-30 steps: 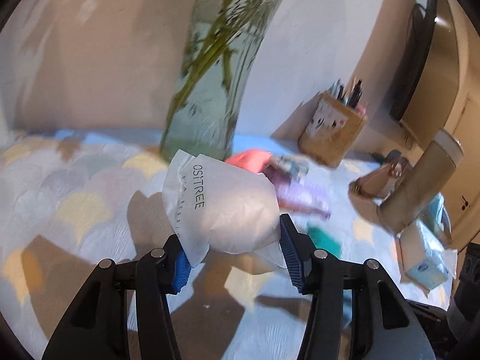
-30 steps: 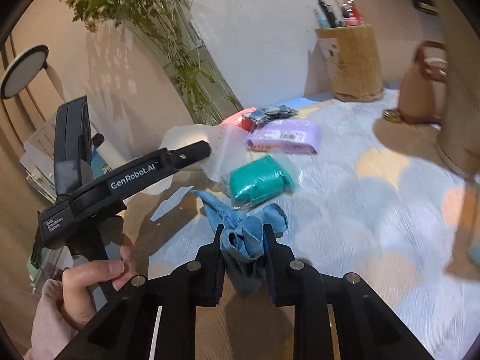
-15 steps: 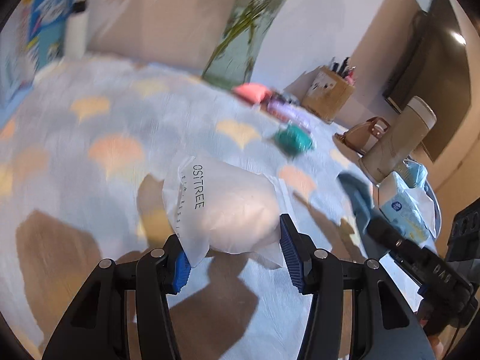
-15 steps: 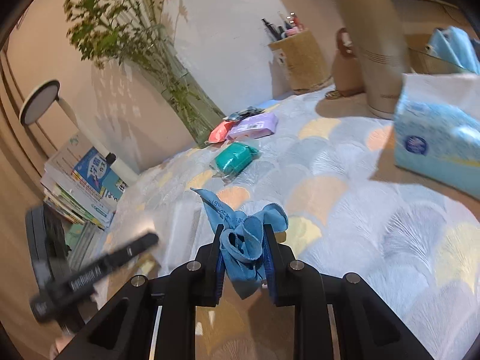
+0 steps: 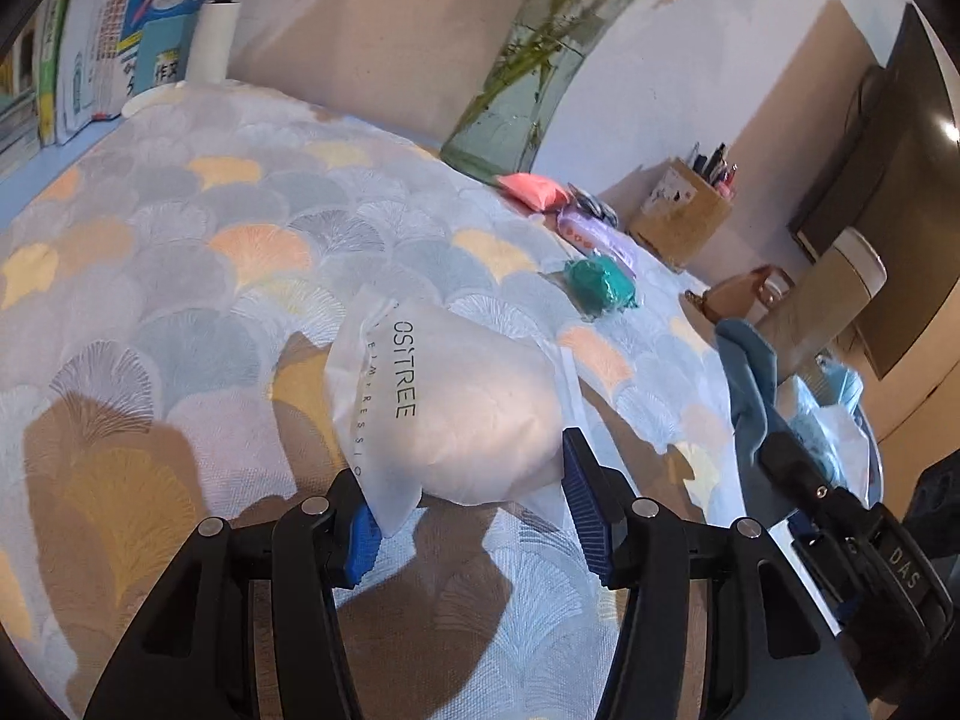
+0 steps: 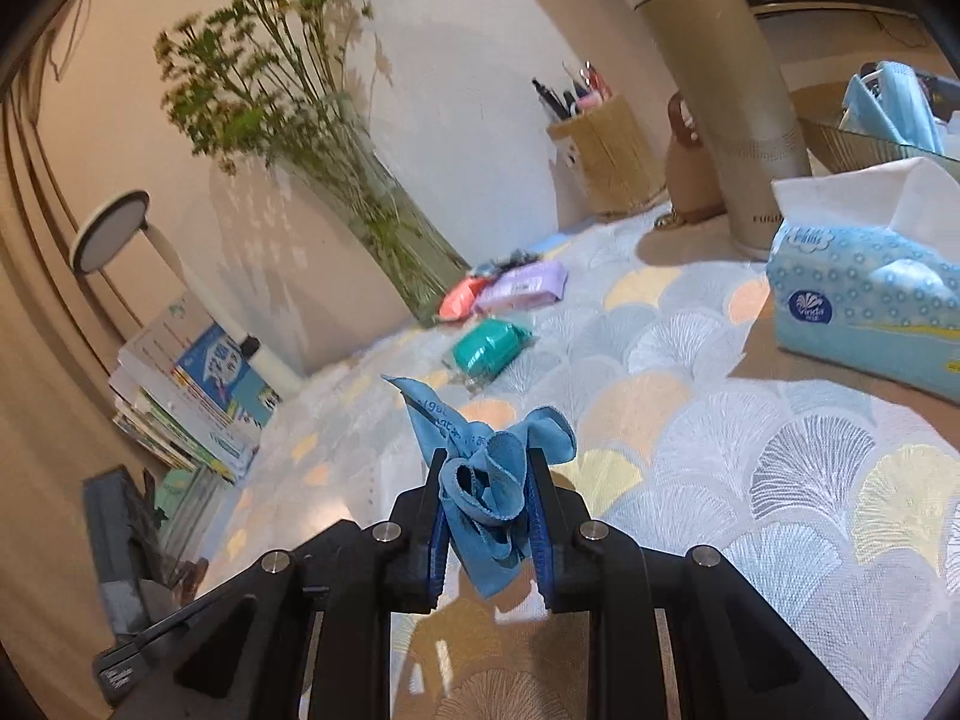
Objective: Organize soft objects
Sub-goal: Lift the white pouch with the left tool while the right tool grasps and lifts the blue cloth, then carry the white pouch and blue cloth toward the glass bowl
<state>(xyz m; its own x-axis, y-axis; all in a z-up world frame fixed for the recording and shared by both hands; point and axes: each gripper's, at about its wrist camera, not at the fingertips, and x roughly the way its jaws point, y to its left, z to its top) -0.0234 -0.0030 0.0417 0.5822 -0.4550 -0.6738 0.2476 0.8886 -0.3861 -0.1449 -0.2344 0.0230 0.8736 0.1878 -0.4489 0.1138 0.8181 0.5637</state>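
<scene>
The white pouch (image 5: 447,405) sits clamped in the left gripper (image 5: 468,510), carried clear above the patterned tablecloth (image 5: 180,276), its long side running across the jaws. The blue cloth (image 6: 489,474) is bunched tight in the right gripper (image 6: 486,516), whose jaws are pinched narrow on it. To the right, beyond the tissue box (image 6: 864,306), a basket (image 6: 864,144) already holds a blue mask (probably the drop-off place). The right hand looks nearer it, so the cloth likely goes first
</scene>
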